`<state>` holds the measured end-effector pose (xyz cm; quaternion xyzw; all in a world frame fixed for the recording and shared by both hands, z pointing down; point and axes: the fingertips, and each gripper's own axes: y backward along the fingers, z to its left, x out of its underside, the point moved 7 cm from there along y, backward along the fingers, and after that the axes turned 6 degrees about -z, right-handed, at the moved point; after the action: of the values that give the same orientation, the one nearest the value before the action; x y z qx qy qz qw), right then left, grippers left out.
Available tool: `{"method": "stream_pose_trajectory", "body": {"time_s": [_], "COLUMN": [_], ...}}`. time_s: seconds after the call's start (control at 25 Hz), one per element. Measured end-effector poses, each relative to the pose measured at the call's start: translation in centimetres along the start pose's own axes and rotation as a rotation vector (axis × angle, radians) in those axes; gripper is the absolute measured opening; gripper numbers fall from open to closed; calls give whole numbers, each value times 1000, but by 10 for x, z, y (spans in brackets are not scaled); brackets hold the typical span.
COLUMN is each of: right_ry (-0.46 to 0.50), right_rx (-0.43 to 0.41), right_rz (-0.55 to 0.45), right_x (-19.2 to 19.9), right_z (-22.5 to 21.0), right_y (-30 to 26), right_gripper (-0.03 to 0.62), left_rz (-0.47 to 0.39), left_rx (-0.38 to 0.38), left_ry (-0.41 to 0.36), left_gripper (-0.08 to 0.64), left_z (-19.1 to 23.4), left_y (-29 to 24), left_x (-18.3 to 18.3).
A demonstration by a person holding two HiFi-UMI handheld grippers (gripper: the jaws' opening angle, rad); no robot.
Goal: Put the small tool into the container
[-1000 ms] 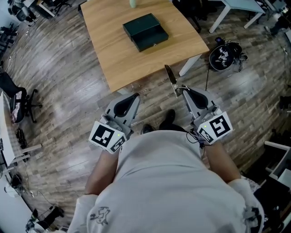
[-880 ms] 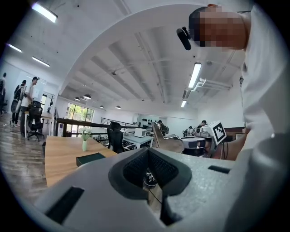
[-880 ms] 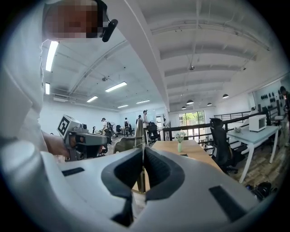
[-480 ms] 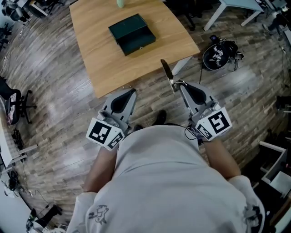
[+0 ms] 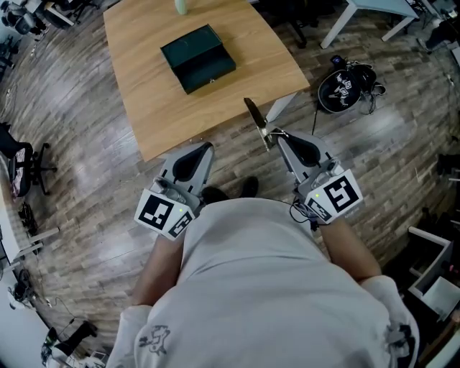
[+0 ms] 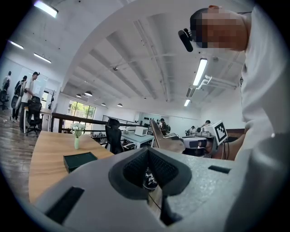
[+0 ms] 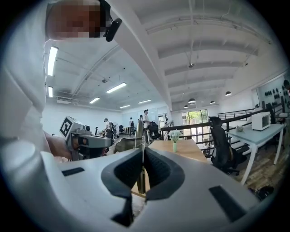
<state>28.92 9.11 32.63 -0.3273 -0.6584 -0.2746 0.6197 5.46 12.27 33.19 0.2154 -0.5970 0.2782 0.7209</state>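
Note:
A dark green box (image 5: 198, 57), the container, lies on a wooden table (image 5: 144, 108) ahead of me; it also shows in the left gripper view (image 6: 79, 159). My right gripper (image 5: 277, 136) is shut on a small tool (image 5: 255, 118) with a dark, narrow blade that sticks up and forward, its tip near the table's front edge. In the right gripper view the tool (image 7: 140, 136) stands clamped between the pads. My left gripper (image 5: 203, 147) is level with it to the left over the floor, its jaws together with nothing in them.
A small vase (image 5: 181, 6) stands at the table's far edge. On the floor to the right lies a black helmet (image 5: 347, 86). An office chair (image 5: 21, 169) stands far left, white desk legs (image 5: 352, 18) top right, and a white shelf (image 5: 438, 280) at the right edge.
Both grippers have come closer to the table's front edge, the tool still held in the right one. The table and green box have shifted left in the head view.

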Motion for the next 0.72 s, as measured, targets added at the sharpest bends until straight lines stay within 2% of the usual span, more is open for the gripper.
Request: {"method": "stream_pose_trajectory", "body": {"time_s": [0.36,0.72], "right_ry": [-10,13], "right_rx": [-2,-3], "right_rz": [10,17], "right_x": [2,-5], "right_z": [-19,-27], "right_y": [-19,-71], "right_gripper": [12,12], "left_rz": [11,-10], "left_rx": [-1,2], "left_ry": [6,9], "left_gripper": [6,6], "left_z": [22,75], "left_y": [-21,-28], "left_x": [-2,-12]}}
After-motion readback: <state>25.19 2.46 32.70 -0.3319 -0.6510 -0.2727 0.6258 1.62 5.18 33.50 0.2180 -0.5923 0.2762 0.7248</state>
